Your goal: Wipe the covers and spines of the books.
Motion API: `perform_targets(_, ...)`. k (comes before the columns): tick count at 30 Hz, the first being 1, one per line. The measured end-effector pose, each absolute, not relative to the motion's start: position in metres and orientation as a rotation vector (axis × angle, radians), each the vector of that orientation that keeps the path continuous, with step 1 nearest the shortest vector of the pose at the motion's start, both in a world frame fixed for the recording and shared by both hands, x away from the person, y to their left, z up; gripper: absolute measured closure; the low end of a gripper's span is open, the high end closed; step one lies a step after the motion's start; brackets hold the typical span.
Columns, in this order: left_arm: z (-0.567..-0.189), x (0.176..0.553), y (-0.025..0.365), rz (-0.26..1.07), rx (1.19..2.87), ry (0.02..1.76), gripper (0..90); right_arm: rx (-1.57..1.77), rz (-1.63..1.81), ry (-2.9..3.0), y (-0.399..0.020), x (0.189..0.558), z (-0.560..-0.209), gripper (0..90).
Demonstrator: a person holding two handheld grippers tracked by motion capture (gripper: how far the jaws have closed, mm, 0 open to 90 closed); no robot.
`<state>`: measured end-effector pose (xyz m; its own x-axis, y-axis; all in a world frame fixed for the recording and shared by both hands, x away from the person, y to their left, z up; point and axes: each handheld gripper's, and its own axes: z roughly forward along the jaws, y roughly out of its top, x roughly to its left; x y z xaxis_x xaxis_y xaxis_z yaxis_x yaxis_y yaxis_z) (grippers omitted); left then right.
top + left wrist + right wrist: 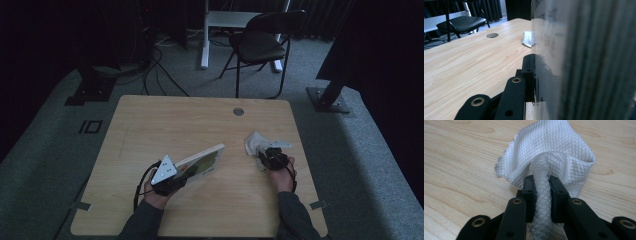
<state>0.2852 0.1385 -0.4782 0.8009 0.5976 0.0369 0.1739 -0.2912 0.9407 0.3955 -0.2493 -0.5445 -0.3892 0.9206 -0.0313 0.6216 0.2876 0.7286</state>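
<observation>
White cloth (554,147) — one; book (202,161) — one

Bare table (165,125) lies free between book (202,162) and cloth (254,142).

One wooden table (150,120) fills the middle of the high view. On it lie two loose things: one flat book or box (202,161) at lower centre, and one white quilted cloth (255,142) at centre right. Two grippers are there, a left gripper (186,175) and a right gripper (261,159). One black folding chair (260,45) stands at upper centre. One round hole (238,111) marks the tabletop.
</observation>
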Motion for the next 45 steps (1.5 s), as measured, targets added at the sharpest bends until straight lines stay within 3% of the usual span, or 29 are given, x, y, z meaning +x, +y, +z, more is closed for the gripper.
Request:
perform_targets(22, -0.479, 0.285, 0.14, 0.477, 1.854, 0.595, 78.2, 1.333, 1.135, 2.047, -0.258, 0.38, -0.523, 81.6)
perform_targets(45, -0.48, 0.285, 0.139, 0.478, 1.861, 0.593, 78.1, 1.062, 1.344, 2.093, -0.227, 0.351, -0.47, 81.5)
